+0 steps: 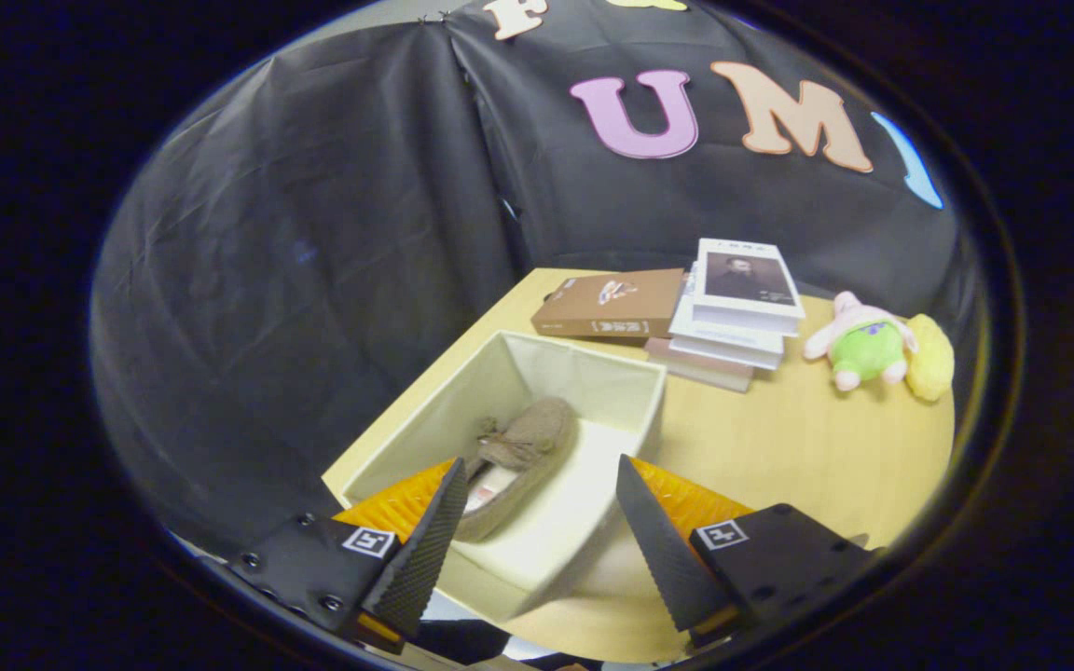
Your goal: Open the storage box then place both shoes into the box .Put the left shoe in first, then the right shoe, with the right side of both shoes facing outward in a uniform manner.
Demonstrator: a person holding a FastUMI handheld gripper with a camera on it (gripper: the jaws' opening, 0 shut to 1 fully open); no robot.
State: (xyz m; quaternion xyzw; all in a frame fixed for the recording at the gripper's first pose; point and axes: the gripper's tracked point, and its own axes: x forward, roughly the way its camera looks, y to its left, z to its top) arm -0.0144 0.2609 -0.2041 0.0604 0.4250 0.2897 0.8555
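One brown slipper already lay inside the open storage box, gripper hovering above it, fingers wide and empty. Probably smartest to fetch the other shoe and match its facing.

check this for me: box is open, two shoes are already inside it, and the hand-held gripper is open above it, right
Not quite: the gripper view shows just one shoe inside the open box, not two. The rest stands: the hand-held gripper is open above it, its fingers spread and holding nothing.
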